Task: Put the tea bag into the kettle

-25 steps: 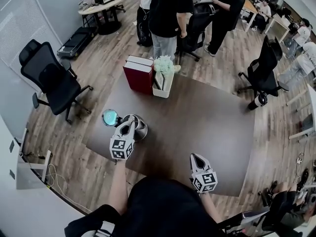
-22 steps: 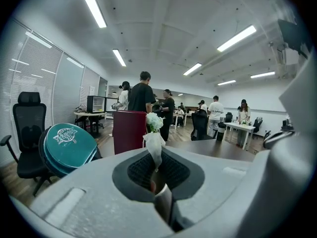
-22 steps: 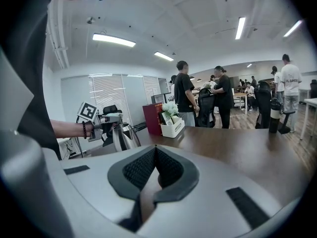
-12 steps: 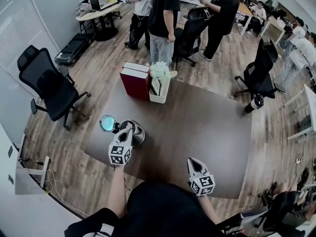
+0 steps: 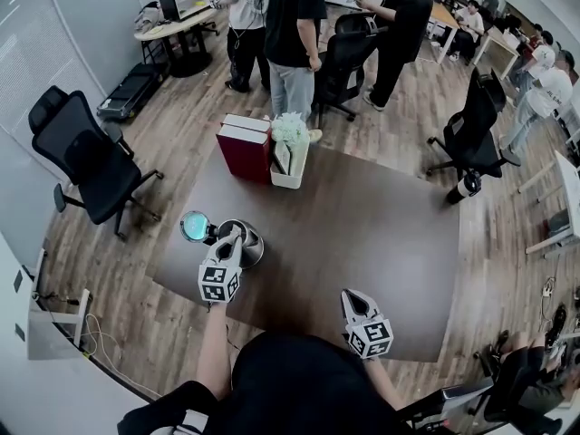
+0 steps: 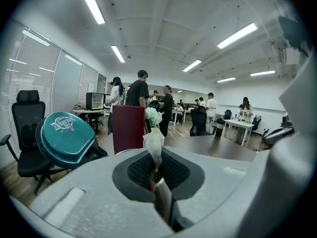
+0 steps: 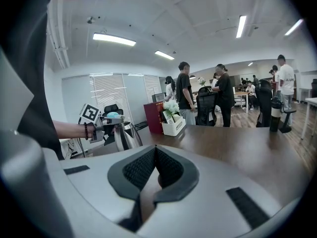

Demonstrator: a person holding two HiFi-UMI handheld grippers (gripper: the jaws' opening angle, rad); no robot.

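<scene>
– Open-plan office, with people standing among desks along the top of the frame and one dark brown table (image 5: 381, 225) in the middle. Why is the kettle (image 5: 246, 241) parked at the table's left edge?
– My guess is that it sits there to be within easy reach of the left hand. Its teal lid (image 5: 194, 227) is flipped back toward the upper left, so the mouth is open and nothing blocks a drop.
– And the left gripper (image 5: 233, 236)?
– It is over that mouth in the head view, left of centre. Its jaws are pressed together and pinch the tea bag (image 6: 153, 144). In the left gripper view the pale paper stands up out of the pads, with the lid at the left of that frame.
– So the bag isn't in yet?
– As far as I can judge, it is between the jaws and above the kettle, not inside. I can't tell whether it hangs exactly over the opening, because the gripper covers that spot.
– What about the right gripper (image 5: 353, 297)?
– That one is low and right of centre in the head view, well apart from the kettle and over bare table. Its jaws are closed on each other with nothing between them. It looks simply kept out of the way.
– And the red books (image 5: 243, 148) and white box (image 5: 294, 166)?
– They sit at the table's upper edge, away from the kettle, so they are no obstacle.
</scene>
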